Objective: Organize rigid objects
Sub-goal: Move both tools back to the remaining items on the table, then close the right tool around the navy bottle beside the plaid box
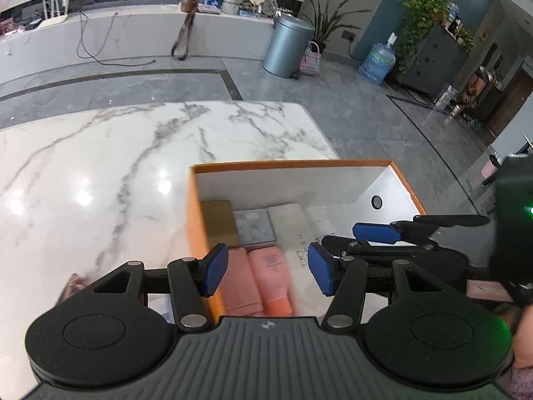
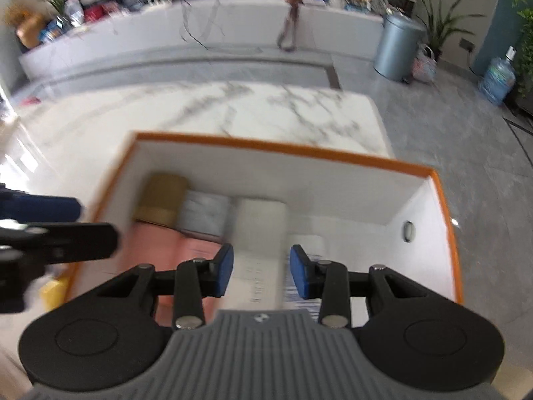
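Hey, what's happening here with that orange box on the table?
A person holds two blue-padded grippers over an open orange cardboard box on a white marble table. Both the left gripper and the right gripper are open and empty. Pink packages, a tan box and white boxes already lie packed inside.

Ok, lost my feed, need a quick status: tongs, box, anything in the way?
Left tongs open, empty. Right tongs open, empty, above orange cardboard box. Pink tube and small boxes packed inside. Nothing blocking.

My right view was all blurry, and I could not read the words on the pink tube.
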The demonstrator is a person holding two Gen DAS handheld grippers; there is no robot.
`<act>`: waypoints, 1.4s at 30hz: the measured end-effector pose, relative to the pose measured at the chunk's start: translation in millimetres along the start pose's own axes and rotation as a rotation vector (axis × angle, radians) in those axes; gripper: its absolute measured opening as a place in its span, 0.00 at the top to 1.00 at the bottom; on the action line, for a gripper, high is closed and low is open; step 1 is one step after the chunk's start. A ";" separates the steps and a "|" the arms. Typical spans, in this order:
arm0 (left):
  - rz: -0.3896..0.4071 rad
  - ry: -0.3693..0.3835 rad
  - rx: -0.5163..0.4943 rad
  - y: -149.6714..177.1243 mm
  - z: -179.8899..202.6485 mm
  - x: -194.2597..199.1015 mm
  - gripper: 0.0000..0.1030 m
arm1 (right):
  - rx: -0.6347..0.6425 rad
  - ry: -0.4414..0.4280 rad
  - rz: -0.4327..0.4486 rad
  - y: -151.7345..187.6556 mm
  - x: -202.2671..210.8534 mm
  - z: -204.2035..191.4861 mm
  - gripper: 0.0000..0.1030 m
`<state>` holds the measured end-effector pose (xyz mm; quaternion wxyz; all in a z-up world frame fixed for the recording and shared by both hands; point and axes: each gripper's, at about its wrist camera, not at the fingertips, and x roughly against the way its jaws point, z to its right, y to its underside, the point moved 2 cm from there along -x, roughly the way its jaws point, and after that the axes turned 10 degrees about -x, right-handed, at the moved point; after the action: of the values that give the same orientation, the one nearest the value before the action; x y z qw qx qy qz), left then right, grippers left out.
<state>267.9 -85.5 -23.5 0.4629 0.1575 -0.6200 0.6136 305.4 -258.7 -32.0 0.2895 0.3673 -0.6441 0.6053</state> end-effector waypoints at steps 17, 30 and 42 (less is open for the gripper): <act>0.005 -0.123 0.184 66.5 -82.0 74.8 0.40 | 0.174 -0.238 0.004 45.2 54.2 -140.9 0.63; -0.083 -0.131 0.229 106.3 -117.4 35.9 0.40 | 0.450 0.037 -0.188 73.7 -9.8 -197.3 0.65; -0.027 -0.065 0.309 130.7 -143.6 18.0 0.40 | 0.565 0.243 -0.289 75.4 -55.1 -211.7 0.66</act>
<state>213.4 77.3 -116.1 0.4211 0.2550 -0.5309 0.6898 259.1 -42.0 -98.7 0.3337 0.4454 -0.3530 0.7520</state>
